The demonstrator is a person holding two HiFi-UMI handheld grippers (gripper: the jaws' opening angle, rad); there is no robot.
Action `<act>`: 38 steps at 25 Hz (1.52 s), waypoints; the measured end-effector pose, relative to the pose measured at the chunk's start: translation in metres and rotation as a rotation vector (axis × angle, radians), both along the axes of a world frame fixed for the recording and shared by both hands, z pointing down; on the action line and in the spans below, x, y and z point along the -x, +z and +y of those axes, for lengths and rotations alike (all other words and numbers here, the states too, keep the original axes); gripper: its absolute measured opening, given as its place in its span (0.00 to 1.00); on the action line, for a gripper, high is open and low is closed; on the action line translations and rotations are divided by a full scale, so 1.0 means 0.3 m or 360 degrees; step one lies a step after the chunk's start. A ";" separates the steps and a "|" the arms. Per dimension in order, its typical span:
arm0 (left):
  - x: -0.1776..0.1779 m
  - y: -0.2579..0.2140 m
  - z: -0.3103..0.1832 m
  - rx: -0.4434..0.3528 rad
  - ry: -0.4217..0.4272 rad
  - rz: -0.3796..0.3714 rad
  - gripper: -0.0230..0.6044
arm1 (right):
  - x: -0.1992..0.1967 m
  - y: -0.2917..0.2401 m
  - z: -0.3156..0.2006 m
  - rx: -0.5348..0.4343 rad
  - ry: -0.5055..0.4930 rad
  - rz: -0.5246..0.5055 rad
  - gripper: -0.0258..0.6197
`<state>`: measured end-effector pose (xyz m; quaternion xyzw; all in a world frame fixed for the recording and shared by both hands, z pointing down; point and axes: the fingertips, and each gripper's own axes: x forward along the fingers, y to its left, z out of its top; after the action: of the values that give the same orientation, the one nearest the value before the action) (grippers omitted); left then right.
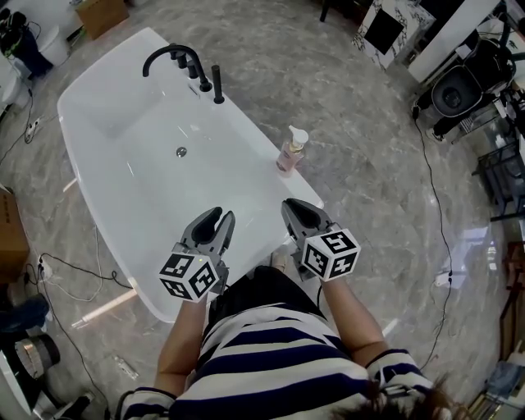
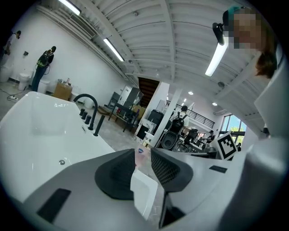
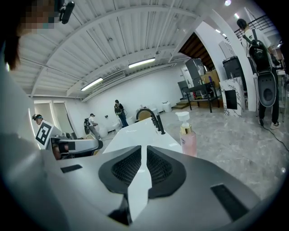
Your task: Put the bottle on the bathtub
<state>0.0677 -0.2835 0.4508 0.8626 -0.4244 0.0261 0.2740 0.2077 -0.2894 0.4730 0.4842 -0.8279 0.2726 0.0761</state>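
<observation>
I look down on a white tub (image 1: 115, 156) standing on grey marbled floor. Its basin shows only bare white and a round metal drain (image 1: 181, 152). A black faucet (image 1: 194, 66) with its handles stands on the far rim.

The bottle (image 1: 289, 152) stands upright on the tub's right-hand rim, well ahead of both grippers and touched by neither. It is a slim pink bottle with a white pump head and a gold collar under the pump. In the right gripper view the pump nozzle points left, towards the faucet. There is a small blue mark on its front, seen in the left gripper view, but the writing is too small for me to read.

My left gripper (image 1: 217, 215) hangs over the near end of the tub. Its jaws are a narrow gap apart with nothing between them, and the far-off bottle shows through that gap. My right gripper (image 1: 294, 205) is just beside it over the near right rim. Its jaws are drawn almost together with only a thin slit left, and they hold nothing.

Each gripper carries a cube (image 1: 193, 276) of black-and-white square markers. These bear patterns only, no words.

A cardboard box (image 1: 102, 12) sits on the floor beyond the tub. I cannot see inside it.
</observation>
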 end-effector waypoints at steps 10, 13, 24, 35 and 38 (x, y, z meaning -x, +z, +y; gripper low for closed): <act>0.049 0.015 0.047 0.0061 -0.0033 -0.0033 0.17 | 0.053 -0.016 0.029 -0.0005 -0.0014 0.0030 0.10; 0.071 0.013 0.044 0.0069 -0.0075 -0.0056 0.14 | 0.061 -0.021 0.024 -0.0007 -0.0025 0.0044 0.09; 0.079 0.008 0.053 0.0076 -0.0087 -0.0044 0.14 | 0.093 -0.014 0.010 0.0022 -0.0084 0.0112 0.08; 0.084 0.025 0.042 0.0108 -0.0118 -0.0064 0.14 | 0.082 0.000 0.005 0.0055 -0.0090 0.0120 0.08; 0.080 0.032 0.038 0.0119 -0.0120 -0.0079 0.14 | 0.072 0.008 0.001 0.0067 -0.0086 0.0115 0.08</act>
<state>0.0438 -0.2720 0.4605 0.8342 -0.4620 0.0529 0.2964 0.1861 -0.2891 0.4754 0.4694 -0.8315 0.2701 0.1236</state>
